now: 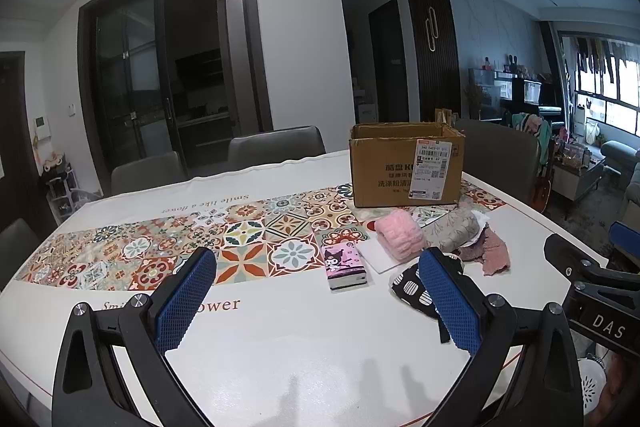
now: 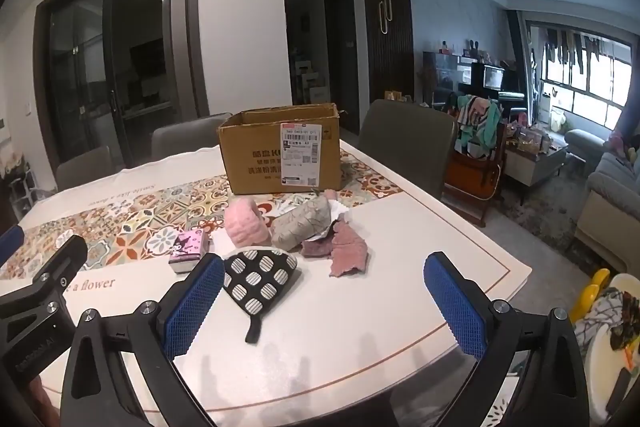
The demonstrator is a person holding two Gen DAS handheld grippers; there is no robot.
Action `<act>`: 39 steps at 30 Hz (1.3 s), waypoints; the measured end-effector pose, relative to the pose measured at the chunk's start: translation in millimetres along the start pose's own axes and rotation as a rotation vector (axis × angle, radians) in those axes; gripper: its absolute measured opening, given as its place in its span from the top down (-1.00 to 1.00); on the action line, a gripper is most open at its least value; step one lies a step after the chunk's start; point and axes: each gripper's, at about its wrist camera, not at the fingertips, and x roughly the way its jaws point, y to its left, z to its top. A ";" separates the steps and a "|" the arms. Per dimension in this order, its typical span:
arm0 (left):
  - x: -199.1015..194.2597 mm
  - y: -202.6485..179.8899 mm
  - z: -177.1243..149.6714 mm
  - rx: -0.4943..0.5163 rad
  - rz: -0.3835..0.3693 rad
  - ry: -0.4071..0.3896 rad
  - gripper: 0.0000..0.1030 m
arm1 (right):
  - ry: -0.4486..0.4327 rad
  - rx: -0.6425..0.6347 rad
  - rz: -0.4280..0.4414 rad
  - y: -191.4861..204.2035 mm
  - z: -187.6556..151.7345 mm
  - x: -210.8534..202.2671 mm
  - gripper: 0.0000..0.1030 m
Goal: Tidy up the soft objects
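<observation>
Soft things lie together on the table in front of an open cardboard box (image 1: 406, 163) (image 2: 280, 151): a fluffy pink roll (image 1: 399, 233) (image 2: 245, 225), a grey patterned bundle (image 1: 454, 233) (image 2: 302, 227), a pink rag (image 1: 494, 255) (image 2: 349, 255), a black-and-white spotted pot holder (image 1: 410, 289) (image 2: 258, 277) and a pink tissue pack (image 1: 345, 265) (image 2: 188, 251). My left gripper (image 1: 320, 303) is open and empty, left of the pile. My right gripper (image 2: 324, 303) is open and empty, just in front of the pot holder.
The white table (image 1: 280, 339) (image 2: 400, 299) has a tiled-pattern runner (image 1: 180, 247). Grey chairs (image 1: 276, 145) (image 2: 404, 139) stand along its far side. A white card (image 1: 378, 255) lies by the pink roll. The right gripper's body shows in the left wrist view (image 1: 592, 283).
</observation>
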 end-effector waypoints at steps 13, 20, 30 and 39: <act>1.5 0.5 -1.1 -0.003 0.005 0.002 -1.00 | 0.002 0.000 0.001 3.0 -0.5 1.3 -0.97; 1.0 0.4 -0.4 -0.004 0.004 0.003 -1.00 | 0.000 -0.002 0.002 3.5 -1.5 1.3 -0.97; 1.8 0.7 0.1 -0.002 0.006 0.000 -1.00 | -0.002 0.000 0.001 3.1 -1.3 0.9 -0.97; 1.8 0.6 0.0 -0.003 0.006 -0.001 -1.00 | -0.002 0.001 0.002 2.9 -1.2 0.7 -0.97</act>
